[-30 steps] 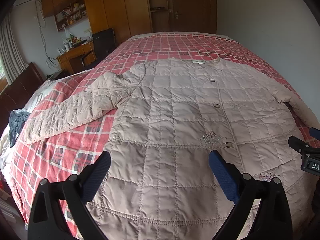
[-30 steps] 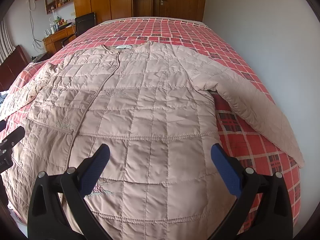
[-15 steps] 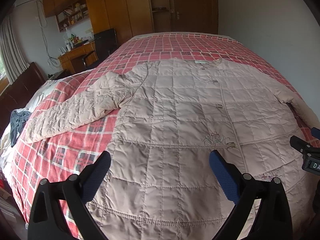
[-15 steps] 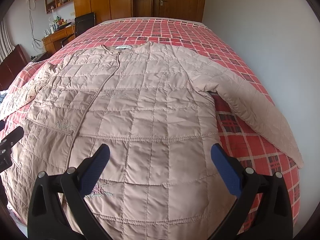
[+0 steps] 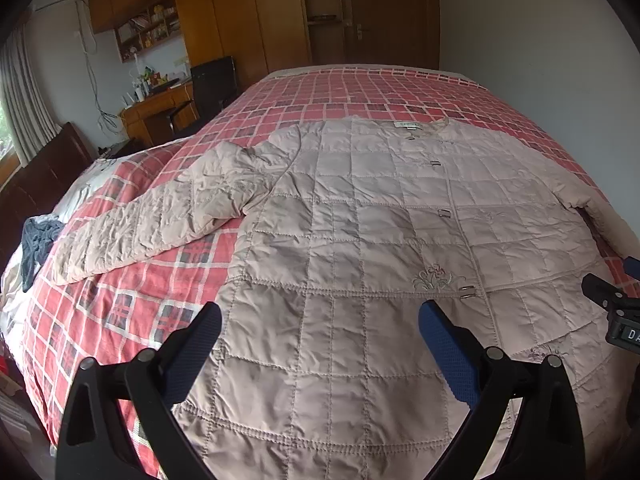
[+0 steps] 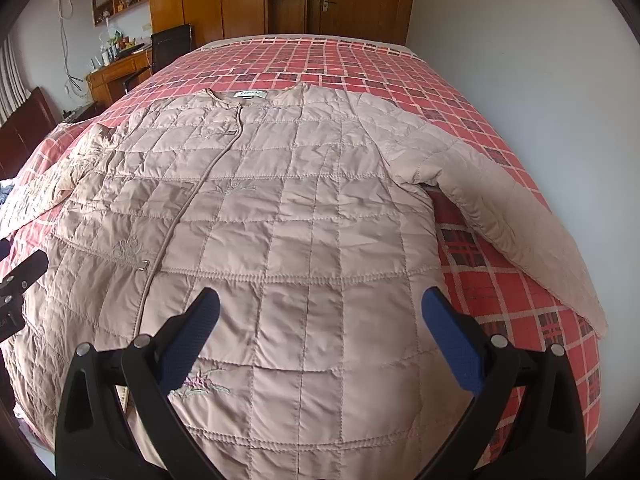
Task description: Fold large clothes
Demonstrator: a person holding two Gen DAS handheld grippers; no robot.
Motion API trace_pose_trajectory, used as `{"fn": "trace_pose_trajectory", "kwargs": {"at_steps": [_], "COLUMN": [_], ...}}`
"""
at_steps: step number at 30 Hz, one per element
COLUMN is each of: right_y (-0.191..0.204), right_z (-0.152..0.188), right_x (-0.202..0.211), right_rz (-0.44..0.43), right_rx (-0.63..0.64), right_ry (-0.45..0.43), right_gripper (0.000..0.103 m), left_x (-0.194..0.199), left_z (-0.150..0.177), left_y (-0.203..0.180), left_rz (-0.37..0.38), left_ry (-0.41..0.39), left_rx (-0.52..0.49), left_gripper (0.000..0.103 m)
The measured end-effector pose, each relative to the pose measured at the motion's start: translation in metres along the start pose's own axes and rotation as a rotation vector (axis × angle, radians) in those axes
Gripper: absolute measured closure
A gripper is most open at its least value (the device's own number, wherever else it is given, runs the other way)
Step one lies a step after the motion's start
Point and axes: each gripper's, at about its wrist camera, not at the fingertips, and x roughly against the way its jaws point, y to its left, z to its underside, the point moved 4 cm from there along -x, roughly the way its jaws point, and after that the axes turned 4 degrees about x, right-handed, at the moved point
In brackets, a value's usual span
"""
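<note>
We have the jacket [image 6: 288,208] spread face up on the bed [image 6: 500,152], collar at the far end, hem nearest us, both sleeves out to the sides. Our left gripper [image 5: 320,344] hovers above the hem on the left half with its jaws wide apart and holding nothing; our right gripper [image 6: 320,328] hovers above the right half, jaws likewise spread and empty. No fold looks started.

The padded cloth looks slippery and thick, so a shallow pinch could catch only the top layer and the front could peel open along the fastenings [image 5: 444,212]. The left sleeve [image 5: 160,224] lies rumpled, and folding it in as it is could lock creases under the body. The right sleeve [image 6: 516,224] reaches close to the bed's edge beside the wall and could slide off if we tug the body

Against the view half a second ago, almost nothing differs: the jacket lies the same, and both grippers are just as open
</note>
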Motion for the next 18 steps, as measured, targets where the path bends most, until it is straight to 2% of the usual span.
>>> {"fn": "trace_pose_trajectory", "kwargs": {"at_steps": [18], "right_y": [0.0001], "right_z": [-0.0002], "right_x": [-0.0003], "right_rz": [0.002], "right_rx": [-0.007], "right_ry": [-0.005], "right_gripper": [0.003], "left_x": [0.0001], "left_z": [0.0001], "left_y": [0.0016], "left_rz": [-0.003], "left_ry": [-0.003], "left_rx": [0.001], "left_gripper": [0.004]}}
